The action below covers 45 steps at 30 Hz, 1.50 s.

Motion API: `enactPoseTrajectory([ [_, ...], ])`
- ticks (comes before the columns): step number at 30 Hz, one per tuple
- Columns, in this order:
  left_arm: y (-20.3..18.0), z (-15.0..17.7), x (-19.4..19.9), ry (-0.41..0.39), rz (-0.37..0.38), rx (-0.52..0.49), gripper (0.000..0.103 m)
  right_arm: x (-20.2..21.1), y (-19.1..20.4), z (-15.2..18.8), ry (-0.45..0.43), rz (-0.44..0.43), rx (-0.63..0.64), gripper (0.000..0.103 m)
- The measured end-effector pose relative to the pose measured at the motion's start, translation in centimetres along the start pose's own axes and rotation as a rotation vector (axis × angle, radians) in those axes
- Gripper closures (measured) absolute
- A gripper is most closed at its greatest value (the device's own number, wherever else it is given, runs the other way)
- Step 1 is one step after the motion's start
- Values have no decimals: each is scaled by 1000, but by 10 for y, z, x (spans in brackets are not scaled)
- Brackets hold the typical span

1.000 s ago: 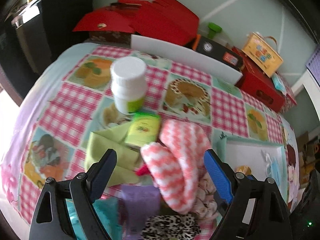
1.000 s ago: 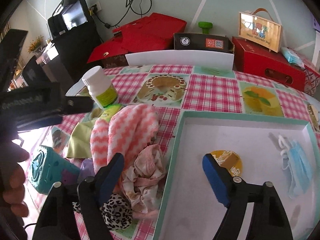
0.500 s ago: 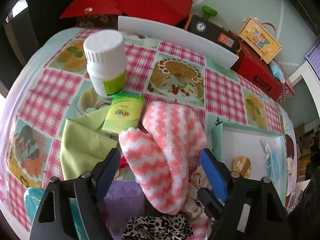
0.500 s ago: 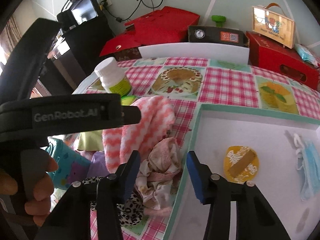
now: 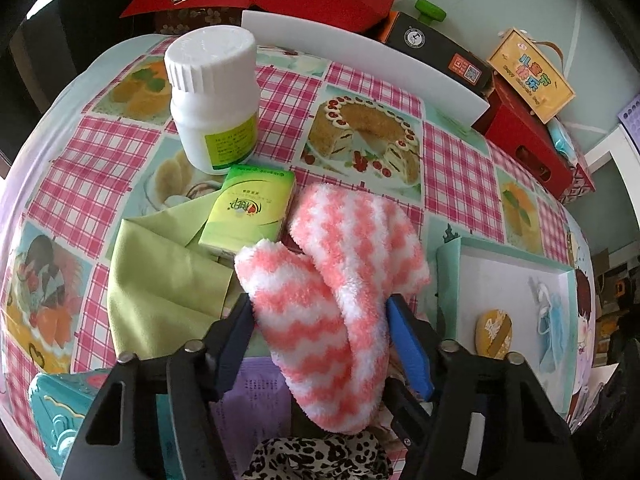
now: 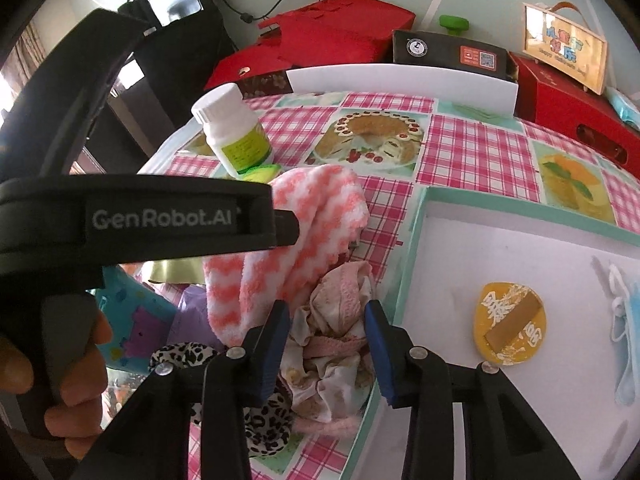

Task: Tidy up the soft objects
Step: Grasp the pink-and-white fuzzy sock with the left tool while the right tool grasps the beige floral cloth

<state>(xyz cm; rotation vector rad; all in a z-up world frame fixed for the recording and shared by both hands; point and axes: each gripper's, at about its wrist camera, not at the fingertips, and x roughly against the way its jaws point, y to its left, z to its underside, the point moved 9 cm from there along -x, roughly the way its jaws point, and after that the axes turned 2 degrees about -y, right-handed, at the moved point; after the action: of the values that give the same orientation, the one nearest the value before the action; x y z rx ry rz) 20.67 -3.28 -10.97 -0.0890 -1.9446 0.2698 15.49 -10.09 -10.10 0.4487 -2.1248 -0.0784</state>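
Fuzzy pink-and-white striped sock (image 5: 336, 300) is folded over itself in the pile of soft stuff on the checkered tablecloth (image 5: 460, 168), right next to the teal-rimmed tray (image 5: 504, 248). Left gripper (image 5: 318, 312) has its fingers on either side of it, the black pad pressing the left edge and the blue pad (image 5: 408, 344) against the right, so it looks squeezed onto the sock, jaws roughly half closed around the fluff. Right gripper (image 6: 326, 322) has both blue fingers (image 6: 276, 344) narrowed around the crumpled pink lacy fabric (image 6: 340, 320); the pads look like they touch the cloth on both sides, but I honestly can't tell if it's pinching it or just hovering around it. That fabric sits between the sock and the tray wall, with a leopard-print piece (image 6: 188, 354) just beside it toward the camera. Behind the sock: a green tissue pack (image 5: 250, 212) resting on a light green cloth (image 5: 168, 280), and a white pill bottle (image 5: 214, 96) standing upright just behind the pack. Inside the tray, a yellow round tag (image 6: 508, 328) and a blue face mask (image 6: 624, 340) lie apart from each other.
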Motion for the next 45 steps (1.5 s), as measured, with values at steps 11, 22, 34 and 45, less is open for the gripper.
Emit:
enactPoseTrajectory([
  [11,3,-1,1,-9,2,15,66,-5,14,7,47,41,113,61],
  [22,7,-2,2,-14,20,46,74,-13,13,11,77,61,136,73],
  [34,8,-3,5,-23,25,58,75,-6,15,6,54,32,111,88],
  [45,8,-8,15,-68,34,64,88,14,12,-5,-2,15,68,88],
])
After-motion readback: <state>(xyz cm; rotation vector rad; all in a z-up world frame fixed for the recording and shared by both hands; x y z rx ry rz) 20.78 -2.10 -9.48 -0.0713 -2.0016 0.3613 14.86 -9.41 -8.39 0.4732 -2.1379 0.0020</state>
